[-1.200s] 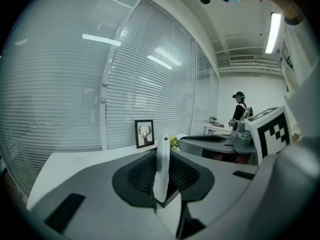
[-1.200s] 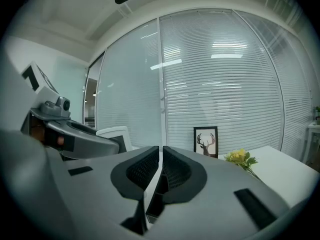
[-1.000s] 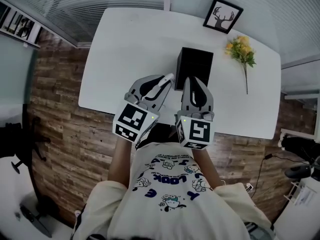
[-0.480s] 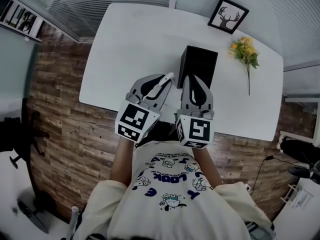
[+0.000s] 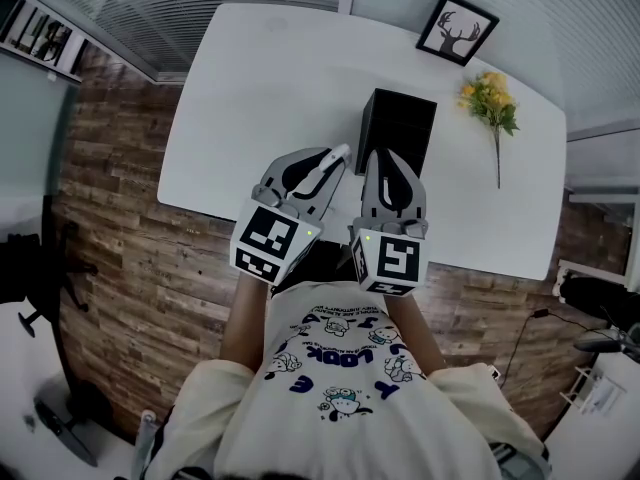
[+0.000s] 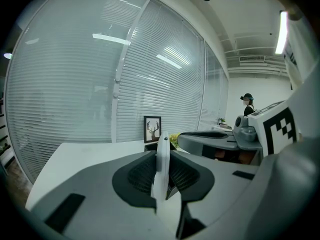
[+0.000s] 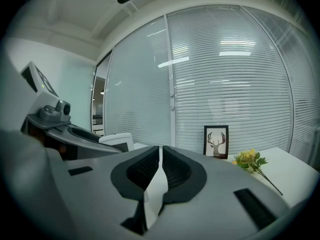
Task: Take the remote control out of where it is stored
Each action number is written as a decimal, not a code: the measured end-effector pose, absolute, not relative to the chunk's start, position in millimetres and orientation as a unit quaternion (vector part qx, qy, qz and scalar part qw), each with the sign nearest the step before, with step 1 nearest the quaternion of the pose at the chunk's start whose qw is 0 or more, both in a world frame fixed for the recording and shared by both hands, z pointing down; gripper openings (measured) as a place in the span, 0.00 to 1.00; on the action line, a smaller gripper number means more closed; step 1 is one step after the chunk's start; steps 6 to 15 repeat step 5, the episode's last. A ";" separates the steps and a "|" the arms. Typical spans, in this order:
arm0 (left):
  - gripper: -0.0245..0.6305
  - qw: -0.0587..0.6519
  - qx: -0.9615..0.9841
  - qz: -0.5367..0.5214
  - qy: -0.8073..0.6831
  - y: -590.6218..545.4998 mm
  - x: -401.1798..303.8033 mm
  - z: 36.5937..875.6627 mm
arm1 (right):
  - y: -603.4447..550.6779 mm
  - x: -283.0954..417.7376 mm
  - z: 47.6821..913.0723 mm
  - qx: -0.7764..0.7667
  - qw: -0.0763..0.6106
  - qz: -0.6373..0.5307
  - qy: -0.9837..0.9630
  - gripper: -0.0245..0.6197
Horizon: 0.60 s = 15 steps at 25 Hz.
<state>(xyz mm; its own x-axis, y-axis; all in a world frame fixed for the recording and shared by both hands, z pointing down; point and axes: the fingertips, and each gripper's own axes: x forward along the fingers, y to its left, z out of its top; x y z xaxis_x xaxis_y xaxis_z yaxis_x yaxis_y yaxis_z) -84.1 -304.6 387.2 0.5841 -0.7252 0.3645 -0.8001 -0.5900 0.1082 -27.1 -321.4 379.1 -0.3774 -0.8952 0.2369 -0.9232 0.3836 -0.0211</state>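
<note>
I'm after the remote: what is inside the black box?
Only the outside of the box shows, on the table. Its inside is hidden in every view; no remote is visible.

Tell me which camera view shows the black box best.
The head view: the black box stands whole on the white table. The left gripper view shows only a dark edge of it behind the fingers; the right gripper view does not show it.
</note>
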 end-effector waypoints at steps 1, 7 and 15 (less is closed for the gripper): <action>0.16 0.131 0.880 0.142 -0.433 -303.9 -84.0 387.1 | -320.8 -27.0 379.1 0.550 0.094 0.075 -0.827 0.10; 0.16 0.132 0.881 0.143 -0.432 -301.4 -84.0 386.0 | -319.4 -27.3 377.9 0.551 0.093 0.076 -0.826 0.10; 0.16 0.132 0.881 0.143 -0.432 -301.4 -84.0 386.0 | -319.4 -27.3 377.9 0.551 0.093 0.076 -0.826 0.10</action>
